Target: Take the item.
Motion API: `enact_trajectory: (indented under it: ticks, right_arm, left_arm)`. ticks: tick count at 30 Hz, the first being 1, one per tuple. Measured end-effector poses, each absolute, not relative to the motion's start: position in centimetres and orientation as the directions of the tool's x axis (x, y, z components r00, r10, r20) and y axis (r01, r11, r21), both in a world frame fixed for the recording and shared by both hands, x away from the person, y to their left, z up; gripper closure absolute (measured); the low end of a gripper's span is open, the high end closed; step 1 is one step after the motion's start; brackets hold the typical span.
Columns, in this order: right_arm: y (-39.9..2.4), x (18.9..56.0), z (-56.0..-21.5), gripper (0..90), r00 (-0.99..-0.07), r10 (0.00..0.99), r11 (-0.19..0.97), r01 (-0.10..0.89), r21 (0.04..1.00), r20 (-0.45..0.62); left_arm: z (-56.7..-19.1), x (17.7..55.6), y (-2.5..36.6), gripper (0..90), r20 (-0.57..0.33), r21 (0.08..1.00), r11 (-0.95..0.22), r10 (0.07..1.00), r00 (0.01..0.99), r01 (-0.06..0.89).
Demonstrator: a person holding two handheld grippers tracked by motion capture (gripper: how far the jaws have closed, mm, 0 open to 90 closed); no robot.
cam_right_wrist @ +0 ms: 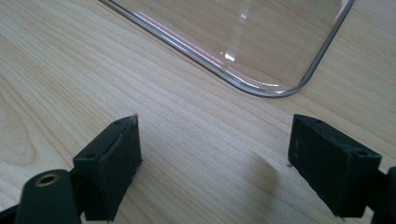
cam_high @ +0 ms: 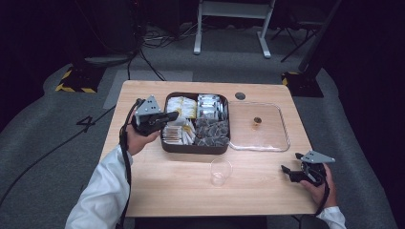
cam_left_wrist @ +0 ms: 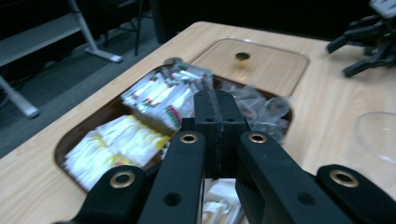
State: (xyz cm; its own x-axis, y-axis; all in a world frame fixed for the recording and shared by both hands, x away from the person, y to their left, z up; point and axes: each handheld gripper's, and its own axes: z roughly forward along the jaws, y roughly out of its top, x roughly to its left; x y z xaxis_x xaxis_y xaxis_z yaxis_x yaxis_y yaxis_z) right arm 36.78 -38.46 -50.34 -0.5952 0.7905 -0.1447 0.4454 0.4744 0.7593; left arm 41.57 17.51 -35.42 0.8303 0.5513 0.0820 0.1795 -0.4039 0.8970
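A dark tray (cam_high: 195, 148) holds several kinds of small packets: yellow-and-white ones (cam_left_wrist: 126, 140), red-and-green printed ones (cam_left_wrist: 163, 91) and dark clear ones (cam_high: 212, 131). My left gripper (cam_high: 173, 115) hovers over the tray's left side. In the left gripper view my left gripper (cam_left_wrist: 216, 116) has its jaws pressed together with nothing visible between them. My right gripper (cam_high: 289, 161) rests low at the table's front right, open. In its own view my right gripper (cam_right_wrist: 215, 158) frames bare wood just short of the clear lid's corner (cam_right_wrist: 261, 70).
The clear lid (cam_high: 282, 138) with a small knob (cam_high: 257, 121) lies flat to the right of the tray. An empty clear cup (cam_high: 220, 171) stands in front of the tray, and the cup (cam_left_wrist: 378, 135) also appears at the right of the left gripper view. A round hole (cam_high: 240, 96) marks the table's far edge.
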Motion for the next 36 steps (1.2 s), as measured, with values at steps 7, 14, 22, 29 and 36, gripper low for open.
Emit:
enact_trajectory:
  ticks: [7, 14, 22, 29, 36]
  right_arm:
    - [-38.5, 36.8, -50.3, 17.4, -0.596, 0.790, 0.474, 0.445, 0.759, -0.144]
    - [-38.5, 36.8, -50.3, 17.5, -0.595, 0.790, 0.475, 0.445, 0.759, -0.145]
    - [-38.5, 36.8, -50.3, 17.5, -0.594, 0.791, 0.475, 0.445, 0.759, -0.147]
    - [-38.4, 36.8, -50.3, 17.4, -0.594, 0.791, 0.475, 0.445, 0.759, -0.146]
    - [-38.4, 36.7, -50.3, 17.4, -0.594, 0.791, 0.475, 0.444, 0.759, -0.148]
  left_arm:
    - [-35.1, 40.1, 16.1, 90.0, 0.082, 0.903, -0.402, 0.501, 0.861, 0.148]
    - [-35.2, 38.8, 14.7, 90.0, 0.082, 0.907, -0.404, 0.448, 0.890, 0.120]
    - [-35.2, 37.9, 13.4, 90.0, 0.069, 0.910, -0.401, 0.406, 0.911, 0.109]
    - [-35.4, 36.8, 12.0, 90.0, 0.071, 0.903, -0.419, 0.360, 0.930, 0.093]
    - [-35.6, 36.1, 10.4, 90.0, 0.066, 0.899, -0.431, 0.308, 0.949, 0.077]
